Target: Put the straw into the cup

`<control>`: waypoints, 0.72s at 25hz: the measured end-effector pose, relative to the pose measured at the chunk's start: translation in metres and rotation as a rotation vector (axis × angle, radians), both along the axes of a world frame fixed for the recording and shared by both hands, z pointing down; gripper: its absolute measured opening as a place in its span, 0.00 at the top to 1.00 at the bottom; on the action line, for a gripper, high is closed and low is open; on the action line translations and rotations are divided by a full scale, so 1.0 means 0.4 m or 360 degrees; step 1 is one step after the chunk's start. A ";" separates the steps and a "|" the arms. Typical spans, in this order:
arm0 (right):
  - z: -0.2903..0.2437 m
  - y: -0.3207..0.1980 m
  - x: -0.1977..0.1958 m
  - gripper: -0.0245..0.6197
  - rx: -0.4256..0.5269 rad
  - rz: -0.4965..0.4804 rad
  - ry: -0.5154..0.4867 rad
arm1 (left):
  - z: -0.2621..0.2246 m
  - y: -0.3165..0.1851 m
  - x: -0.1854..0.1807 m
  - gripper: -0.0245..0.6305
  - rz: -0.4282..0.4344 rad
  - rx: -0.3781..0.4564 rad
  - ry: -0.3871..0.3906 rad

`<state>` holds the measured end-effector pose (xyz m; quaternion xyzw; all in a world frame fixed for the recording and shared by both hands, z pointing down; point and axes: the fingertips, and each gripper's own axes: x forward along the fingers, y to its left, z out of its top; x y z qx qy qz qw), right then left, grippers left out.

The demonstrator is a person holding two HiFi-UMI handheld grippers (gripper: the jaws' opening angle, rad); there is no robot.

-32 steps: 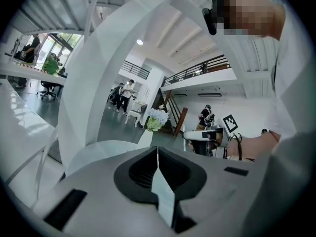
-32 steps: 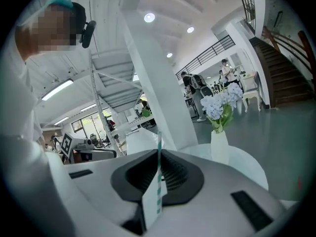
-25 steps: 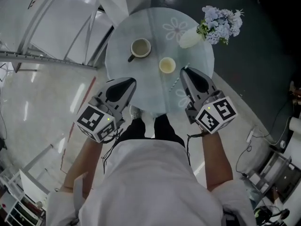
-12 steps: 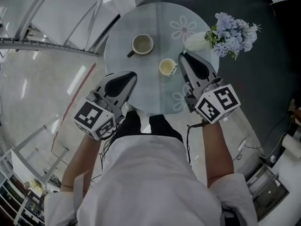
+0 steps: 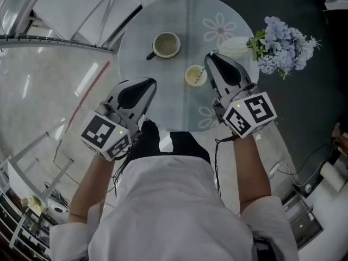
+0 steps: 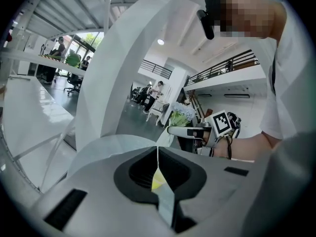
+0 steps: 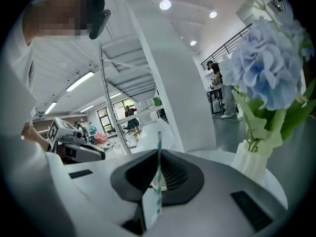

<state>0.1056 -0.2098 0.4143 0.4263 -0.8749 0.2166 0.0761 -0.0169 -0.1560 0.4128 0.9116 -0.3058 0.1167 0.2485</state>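
Striped straw (image 5: 202,76) held at the cup (image 5: 191,75)
It is pinched by the right tool (image 5: 209,57); the left tool (image 5: 148,82) is pressed together.

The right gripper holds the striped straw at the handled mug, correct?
Not at the mug. The right gripper holds the teal-striped paper straw at the small handleless cream cup. The handled mug stands apart from it, as the head view shows.

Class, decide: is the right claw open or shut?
Shut on the straw: in the right gripper view the right claw's jaws meet, pinching the striped straw between them.
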 end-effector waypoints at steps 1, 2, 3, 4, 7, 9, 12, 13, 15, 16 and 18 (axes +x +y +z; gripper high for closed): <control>0.010 -0.003 -0.001 0.90 0.0001 -0.0011 0.0017 | 0.010 0.003 -0.001 0.92 -0.0006 -0.0012 -0.0001; 0.019 -0.005 -0.002 0.90 0.0001 -0.0018 0.0030 | 0.021 0.007 -0.002 0.92 -0.0011 -0.0024 -0.0003; 0.029 -0.008 -0.003 0.90 0.0000 -0.0021 0.0043 | 0.032 0.011 -0.004 0.92 -0.0014 -0.0038 -0.0007; 0.038 -0.010 -0.005 0.90 0.0001 -0.0024 0.0057 | 0.043 0.015 -0.006 0.92 -0.0019 -0.0051 -0.0011; 0.068 -0.013 -0.011 0.90 0.0008 -0.0051 0.0113 | 0.071 0.027 -0.013 0.92 -0.0031 -0.0087 -0.0016; 0.089 -0.014 -0.015 0.90 0.0007 -0.0068 0.0146 | 0.085 0.032 -0.016 0.92 -0.0037 -0.0101 -0.0015; 0.117 -0.014 -0.019 0.90 0.0002 -0.0083 0.0188 | 0.104 0.034 -0.019 0.92 -0.0039 -0.0116 -0.0016; 0.125 -0.014 -0.021 0.90 0.0000 -0.0084 0.0201 | 0.109 0.033 -0.019 0.92 -0.0038 -0.0119 -0.0017; 0.140 -0.015 -0.023 0.90 -0.0007 -0.0084 0.0221 | 0.116 0.030 -0.017 0.92 -0.0032 -0.0120 -0.0018; 0.147 -0.016 -0.023 0.90 -0.0011 -0.0082 0.0227 | 0.119 0.028 -0.016 0.92 -0.0029 -0.0118 -0.0017; 0.158 -0.019 -0.025 0.90 -0.0015 -0.0079 0.0233 | 0.124 0.022 -0.012 0.92 -0.0025 -0.0114 -0.0013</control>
